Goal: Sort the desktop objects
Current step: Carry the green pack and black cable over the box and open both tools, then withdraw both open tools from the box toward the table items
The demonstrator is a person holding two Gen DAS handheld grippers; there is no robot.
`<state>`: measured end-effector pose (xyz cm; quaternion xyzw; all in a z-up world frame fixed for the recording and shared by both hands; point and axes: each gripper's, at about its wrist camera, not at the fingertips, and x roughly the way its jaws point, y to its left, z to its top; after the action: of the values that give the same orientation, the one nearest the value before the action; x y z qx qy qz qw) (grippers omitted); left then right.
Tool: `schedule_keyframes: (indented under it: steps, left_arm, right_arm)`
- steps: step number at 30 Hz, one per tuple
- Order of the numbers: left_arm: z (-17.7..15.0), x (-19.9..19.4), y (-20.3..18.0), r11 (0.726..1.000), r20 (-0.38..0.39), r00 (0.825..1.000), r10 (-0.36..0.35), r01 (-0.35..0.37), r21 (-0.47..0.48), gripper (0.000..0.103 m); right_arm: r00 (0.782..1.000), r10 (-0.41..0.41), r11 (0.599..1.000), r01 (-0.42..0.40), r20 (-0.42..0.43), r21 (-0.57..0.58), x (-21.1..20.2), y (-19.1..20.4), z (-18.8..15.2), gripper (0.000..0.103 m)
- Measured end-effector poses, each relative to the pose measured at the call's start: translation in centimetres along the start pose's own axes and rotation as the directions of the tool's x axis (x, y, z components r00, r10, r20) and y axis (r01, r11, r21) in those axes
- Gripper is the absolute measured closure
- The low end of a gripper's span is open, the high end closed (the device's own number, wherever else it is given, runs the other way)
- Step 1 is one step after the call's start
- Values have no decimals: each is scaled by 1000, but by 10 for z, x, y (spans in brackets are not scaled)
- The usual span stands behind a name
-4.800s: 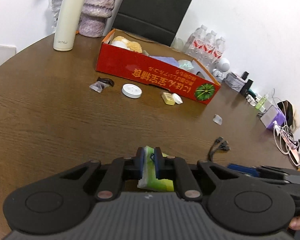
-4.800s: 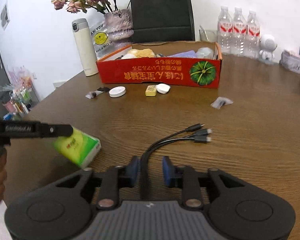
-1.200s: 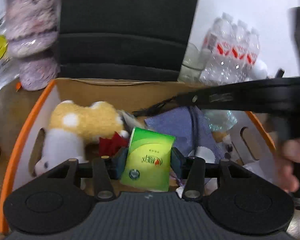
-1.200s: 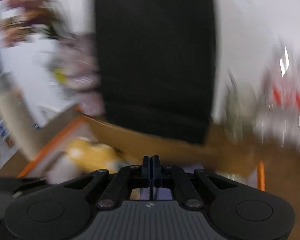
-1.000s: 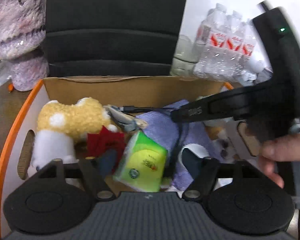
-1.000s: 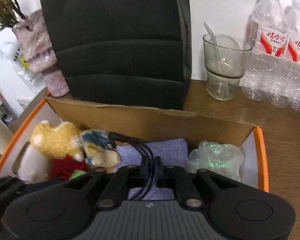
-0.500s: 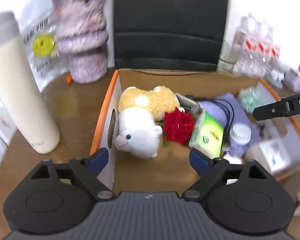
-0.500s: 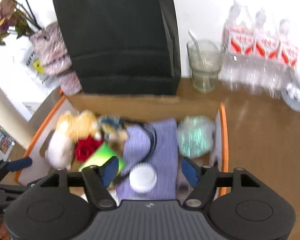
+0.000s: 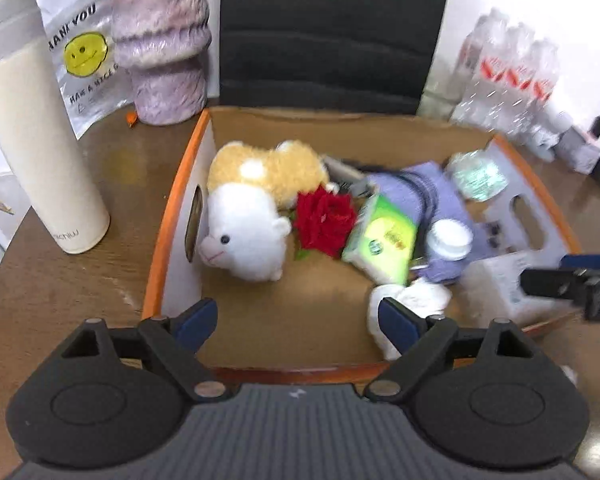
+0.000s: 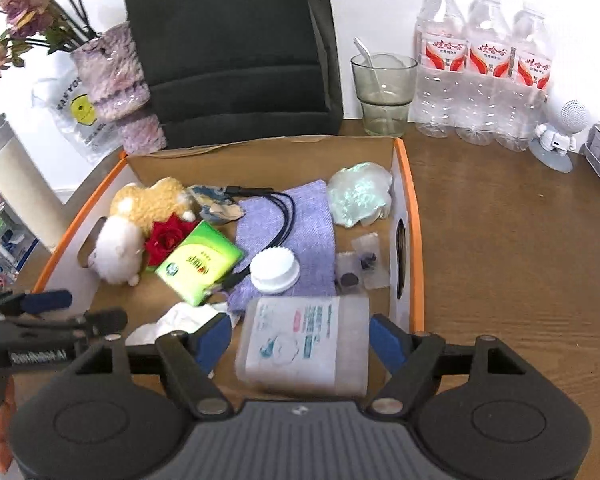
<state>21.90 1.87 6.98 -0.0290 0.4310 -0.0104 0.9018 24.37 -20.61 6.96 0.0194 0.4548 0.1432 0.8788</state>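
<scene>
The orange-rimmed cardboard box (image 9: 172,216) holds a green tissue pack (image 9: 382,244) leaning by a red rose (image 9: 324,220) and a plush toy (image 9: 244,236). In the right wrist view the tissue pack (image 10: 200,262) lies beside a black cable (image 10: 284,208) draped over a purple cloth (image 10: 300,220). My left gripper (image 9: 296,316) is open and empty above the box's near wall. My right gripper (image 10: 300,336) hangs over a clear plastic container (image 10: 304,344); its jaws are opening, with pads apart from the container's sides.
A cream thermos (image 9: 36,128) and a furry purple vase (image 9: 160,40) stand left of the box. Behind it is a black bag (image 10: 228,40). A glass (image 10: 382,92), water bottles (image 10: 484,72) and a white figure (image 10: 560,132) line the back right. Bare tabletop (image 10: 520,280) lies right.
The left gripper let go of the tissue pack into the box and drew back. The right gripper released the cable onto the cloth, opened wide and pulled back too.
</scene>
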Motion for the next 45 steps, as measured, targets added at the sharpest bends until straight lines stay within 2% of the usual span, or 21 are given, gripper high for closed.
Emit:
schedule_keyframes:
  steps: [4, 6, 8, 10, 11, 12, 14, 15, 16, 17, 18, 21, 24, 26, 30, 32, 35, 38, 40, 43, 45]
  left_arm:
    - [9, -35, -1, 999, 66, 997, 31, -30, -17, 5]
    - [11, -53, -2, 998, 109, 992, 60, -56, -34, 2]
    - [9, -72, -4, 991, 198, 971, 132, -122, -61, 0]
    - [1, -90, -7, 985, 297, 940, 169, -154, -72, 0]
    - [-7, -100, -9, 986, 354, 921, 165, -148, -75, 0]
    - [-19, -110, -10, 988, 422, 894, 154, -133, -78, 0]
    - [-39, -124, -9, 991, 523, 842, 129, -95, -91, 0]
    - [-49, -129, -9, 992, 553, 825, 119, -78, -97, 0]
    - [-56, -133, -9, 993, 562, 820, 111, -66, -100, 0]
    - [-61, -134, -9, 992, 556, 824, 109, -58, -108, 0]
    - [-64, -135, -9, 992, 549, 829, 105, -48, -117, 0]
    - [-80, -141, -11, 993, 540, 837, 86, -31, -110, 0]
    - [-104, -148, -18, 996, 534, 841, 88, -64, -63, 0]
    - [-125, -151, -23, 996, 527, 846, 84, -80, -31, 0]
    - [-167, -147, -37, 998, 479, 877, 45, -65, 25, 0]
    - [-185, -144, -41, 996, 450, 892, 34, -69, 62, 0]
    - [-211, -144, -43, 986, 425, 901, 84, -137, 94, 0]
    - [-232, -149, -38, 982, 413, 905, 100, -156, 103, 0]
    - [-241, -155, -31, 988, 403, 910, 99, -137, 67, 0]
    - [-246, -161, -23, 995, 382, 922, 68, -92, 46, 0]
    - [-245, -163, -23, 993, 378, 922, 87, -111, 44, 0]
  right_arm:
    - [999, -6, 1000, 6, 39, 0, -27, 8, 2, 28]
    - [997, 7, 1000, -6, 75, -5, -46, 18, 5, 23]
    - [993, 9, 999, -4, 121, -34, -64, 30, 5, 17]
    - [980, 0, 998, 12, 200, -61, -82, 40, 0, 16]
    - [963, 4, 997, 17, 268, -75, -92, 44, -8, 16]
    - [939, 11, 996, 20, 344, -87, -99, 46, -17, 16]
    - [857, 14, 990, 59, 515, -127, -114, 50, -44, 11]
    - [822, 17, 987, 77, 570, -140, -118, 51, -58, 7]
    - [797, 21, 987, 82, 604, -142, -121, 51, -70, 6]
    - [784, 26, 988, 74, 620, -135, -123, 50, -79, 6]
    - [782, 33, 990, 61, 622, -128, -124, 48, -85, 6]
    - [801, 42, 992, 38, 597, -121, -123, 46, -98, 6]
    - [818, 22, 992, 54, 575, -115, -126, 50, -116, 6]
    - [837, 36, 994, 27, 546, -108, -128, 50, -131, 5]
    - [892, 43, 995, 3, 449, -102, -123, 52, -170, 5]
    - [905, 30, 995, 14, 424, -101, -123, 54, -193, 5]
    - [904, 31, 996, 6, 427, -86, -129, 54, -230, 5]
    - [922, 57, 997, -35, 383, -66, -132, 54, -259, 5]
    - [923, 85, 994, -51, 375, -98, -137, 57, -270, 5]
    - [927, 72, 992, -29, 369, -120, -139, 61, -281, 5]
    - [928, 78, 992, -38, 364, -117, -140, 61, -283, 5]
